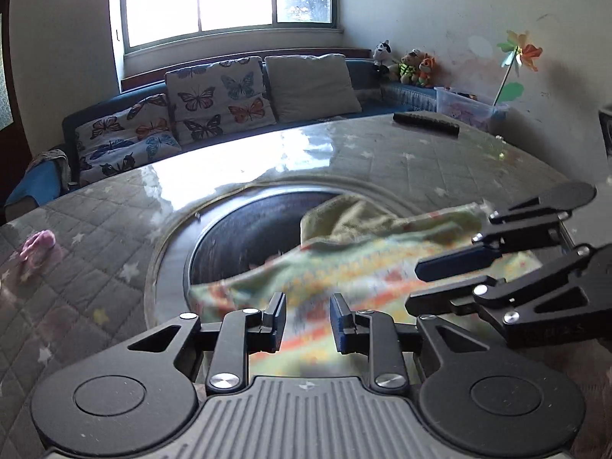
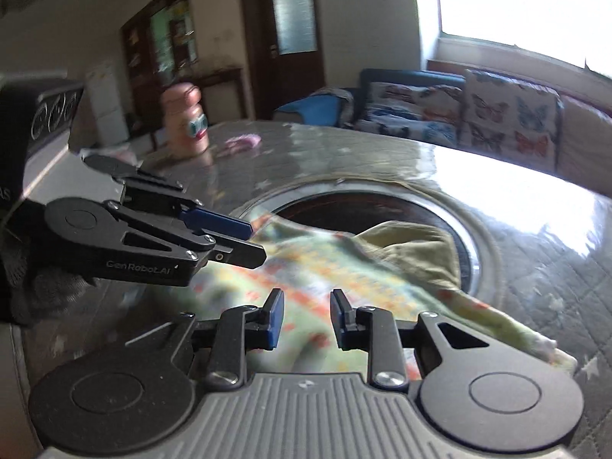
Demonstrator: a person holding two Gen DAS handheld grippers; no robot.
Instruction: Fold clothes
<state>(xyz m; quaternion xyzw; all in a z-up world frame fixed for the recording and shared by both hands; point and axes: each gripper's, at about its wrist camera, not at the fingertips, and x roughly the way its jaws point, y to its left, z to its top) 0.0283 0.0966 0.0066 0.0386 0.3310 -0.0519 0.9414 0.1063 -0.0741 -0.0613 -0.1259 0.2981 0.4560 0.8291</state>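
The patterned garment [image 1: 344,267], pale green with orange and yellow rows and a plain olive inner side, lies on the table [image 1: 114,248], partly draped over the dark round recess [image 1: 237,237] in the table's middle. Its long axis runs roughly left to right across the left wrist view, with a loose end trailing off to the near right in the right wrist view. The cloth is just ahead of and below both sets of fingers. The left gripper [image 1: 308,319] has its fingers apart, with blurred cloth showing in the gap and no pad pressing on it. The right gripper [image 2: 308,317] stands likewise parted over the cloth, gripping nothing. Both look about equally near. The recess holds only the cloth's far part. A clear plastic box [image 1: 470,105] at the table's far right holds pinkish items too small to tell.
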